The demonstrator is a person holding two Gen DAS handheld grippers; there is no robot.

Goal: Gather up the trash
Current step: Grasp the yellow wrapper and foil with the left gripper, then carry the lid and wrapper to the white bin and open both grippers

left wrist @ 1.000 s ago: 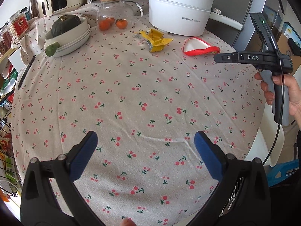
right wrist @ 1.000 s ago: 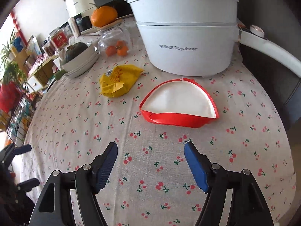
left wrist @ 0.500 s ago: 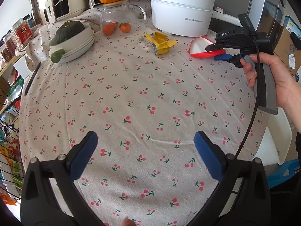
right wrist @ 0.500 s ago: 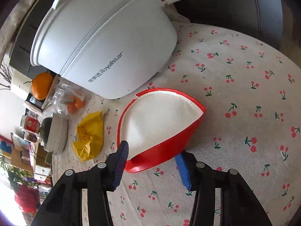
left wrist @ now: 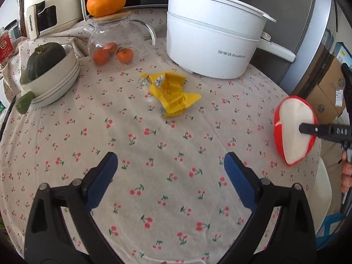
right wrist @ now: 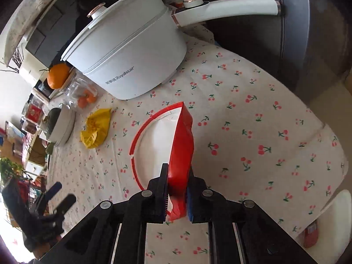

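Note:
My right gripper point(right wrist: 177, 194) is shut on a squashed red paper cup point(right wrist: 180, 147) with a white inside and holds it above the table's right part. The cup also shows in the left wrist view point(left wrist: 293, 129), lifted near the right edge with the right gripper point(left wrist: 304, 128) on it. A crumpled yellow wrapper point(left wrist: 172, 93) lies on the cherry-print tablecloth point(left wrist: 154, 154) in front of the white pot; it also shows in the right wrist view point(right wrist: 95, 132). My left gripper point(left wrist: 170, 176) is open and empty, some way short of the wrapper.
A white Royalstar pot point(left wrist: 211, 41) with a long handle stands at the back. A glass jug point(left wrist: 116, 39) with an orange on top, small oranges and stacked bowls point(left wrist: 52, 77) holding a green squash are at the back left. Cardboard boxes point(left wrist: 330, 88) stand beyond the right edge.
My right gripper closed on the red cup and lifted it off the table toward the right edge. My left gripper moved forward, closer to the yellow wrapper, still open.

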